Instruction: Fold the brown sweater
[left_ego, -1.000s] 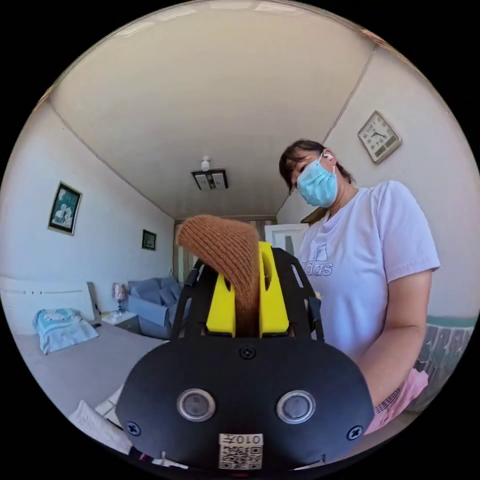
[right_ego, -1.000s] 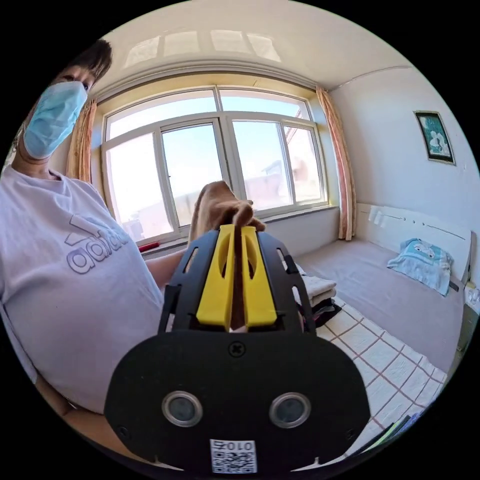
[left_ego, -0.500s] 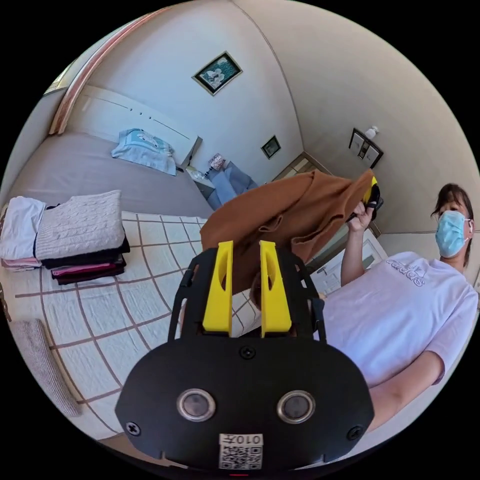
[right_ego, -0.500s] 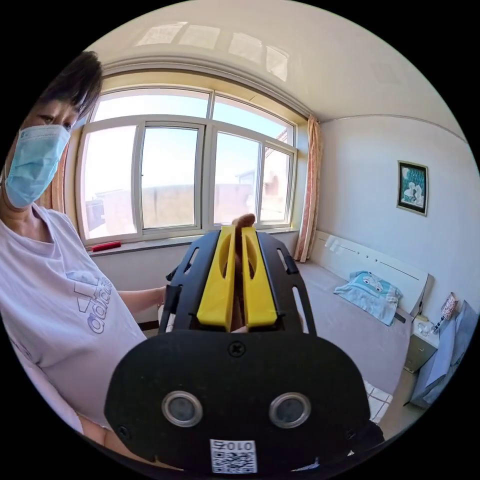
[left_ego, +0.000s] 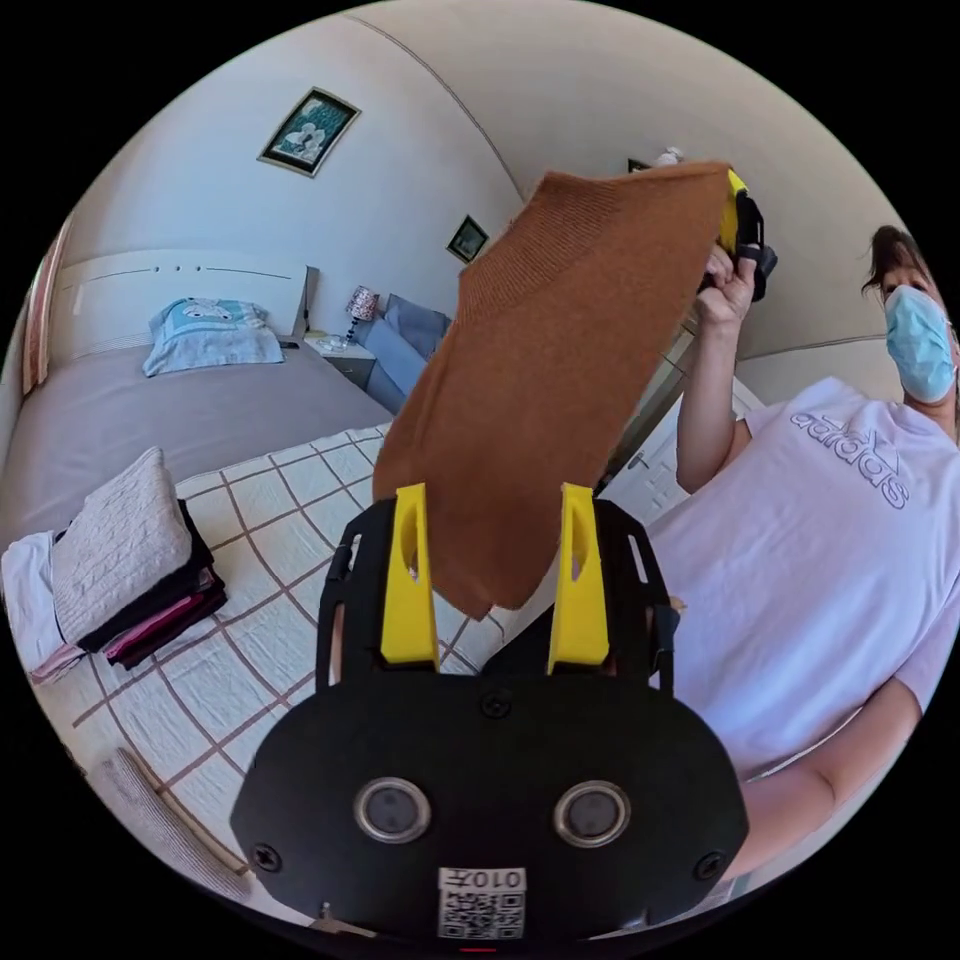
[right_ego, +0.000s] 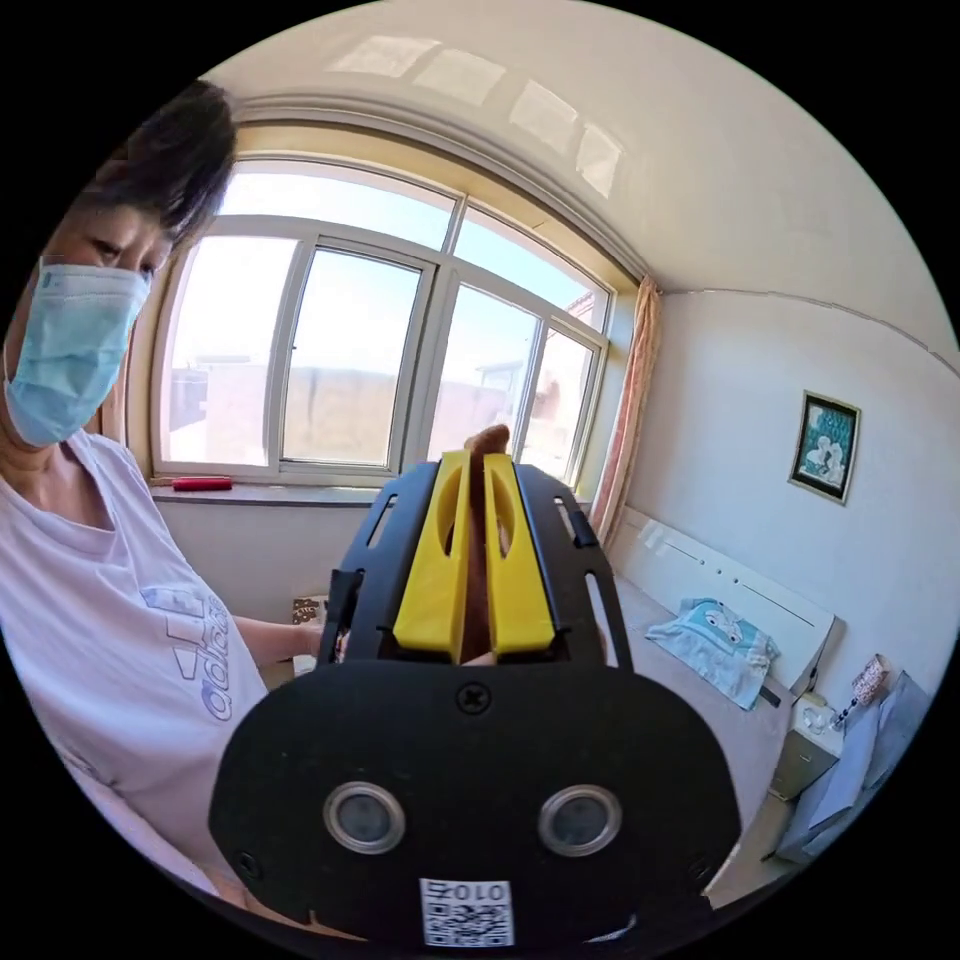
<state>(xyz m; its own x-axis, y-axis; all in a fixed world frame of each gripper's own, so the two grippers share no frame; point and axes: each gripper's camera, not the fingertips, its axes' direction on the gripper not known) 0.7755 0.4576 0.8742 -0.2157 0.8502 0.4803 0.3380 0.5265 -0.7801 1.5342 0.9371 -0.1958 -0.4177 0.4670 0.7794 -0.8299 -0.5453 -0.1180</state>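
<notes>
Hanging above the bed (left_ego: 150, 420), the brown sweater (left_ego: 545, 390) is pinched by the right tongs (right_ego: 470, 545); left tongs (left_ego: 490, 575) gape empty below its hem.

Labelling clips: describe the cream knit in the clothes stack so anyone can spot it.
Start at the checked quilt on the bed in the left gripper view; a stack of folded clothes sits at its edge. The cream cable-knit sweater lies on top, thick and ribbed, above thin dark and pink layers.
</notes>
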